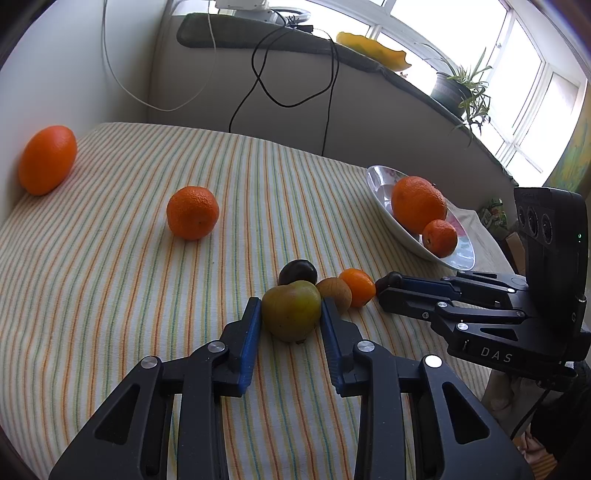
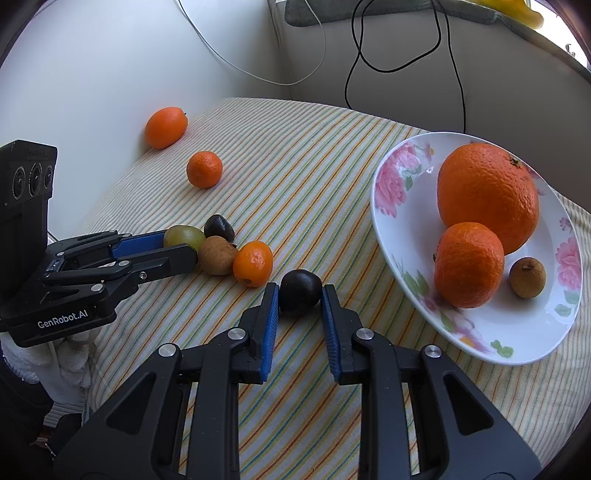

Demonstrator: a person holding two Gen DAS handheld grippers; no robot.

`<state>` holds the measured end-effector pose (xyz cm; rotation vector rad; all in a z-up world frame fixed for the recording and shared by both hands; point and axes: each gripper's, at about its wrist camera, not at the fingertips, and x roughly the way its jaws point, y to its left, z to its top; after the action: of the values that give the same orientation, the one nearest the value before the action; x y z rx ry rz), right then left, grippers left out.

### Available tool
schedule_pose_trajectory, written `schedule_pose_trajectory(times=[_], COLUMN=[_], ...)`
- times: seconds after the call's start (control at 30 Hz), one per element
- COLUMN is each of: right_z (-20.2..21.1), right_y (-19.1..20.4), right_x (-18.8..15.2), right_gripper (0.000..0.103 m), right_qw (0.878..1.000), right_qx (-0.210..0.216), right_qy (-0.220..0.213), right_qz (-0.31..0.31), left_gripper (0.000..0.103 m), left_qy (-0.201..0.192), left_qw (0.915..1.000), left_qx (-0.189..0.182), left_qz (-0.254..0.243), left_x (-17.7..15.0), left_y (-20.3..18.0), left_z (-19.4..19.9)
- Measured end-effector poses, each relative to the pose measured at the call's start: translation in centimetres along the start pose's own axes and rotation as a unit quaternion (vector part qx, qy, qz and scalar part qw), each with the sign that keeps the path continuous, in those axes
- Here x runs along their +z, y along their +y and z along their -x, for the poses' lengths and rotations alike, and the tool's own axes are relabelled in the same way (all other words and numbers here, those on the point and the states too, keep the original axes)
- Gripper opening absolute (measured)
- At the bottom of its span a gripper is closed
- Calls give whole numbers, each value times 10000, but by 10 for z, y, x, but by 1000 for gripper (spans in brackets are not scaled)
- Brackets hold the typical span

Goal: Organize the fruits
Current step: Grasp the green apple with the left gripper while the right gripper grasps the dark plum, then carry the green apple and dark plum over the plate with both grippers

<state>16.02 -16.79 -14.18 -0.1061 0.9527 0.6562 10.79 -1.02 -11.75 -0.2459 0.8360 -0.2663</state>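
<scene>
Left wrist view: a green fruit (image 1: pixel 291 310) on the striped tablecloth (image 1: pixel 110 277), clasped between the pads of the left gripper (image 1: pixel 291 314), beside a brown fruit (image 1: pixel 334 292) and small orange (image 1: pixel 357 287); the right gripper (image 2: pixel 300 295) clasps a dark fruit (image 2: pixel 300 291) near the flowered plate (image 2: pixel 391 184) of oranges.

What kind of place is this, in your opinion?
Probably a room in a home: a table under a striped cloth, a flowered plate of fruit, and a potted plant on the sill by a bright window.
</scene>
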Motion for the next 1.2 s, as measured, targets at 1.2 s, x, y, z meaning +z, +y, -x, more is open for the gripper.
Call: schedule_pose_trajectory(times=[1.2], right_z=[90], right_y=[-26], right_x=[-14], right_gripper=[23], right_qw=[9966], right_qx=[124], right_qy=[-730], right_qz=[-369], left_gripper=[30], left_qy=[-427], left_qw=[9983], left_qx=[-228], left_qz=[-320], left_x=[32], left_y=[-44], left_z=[7])
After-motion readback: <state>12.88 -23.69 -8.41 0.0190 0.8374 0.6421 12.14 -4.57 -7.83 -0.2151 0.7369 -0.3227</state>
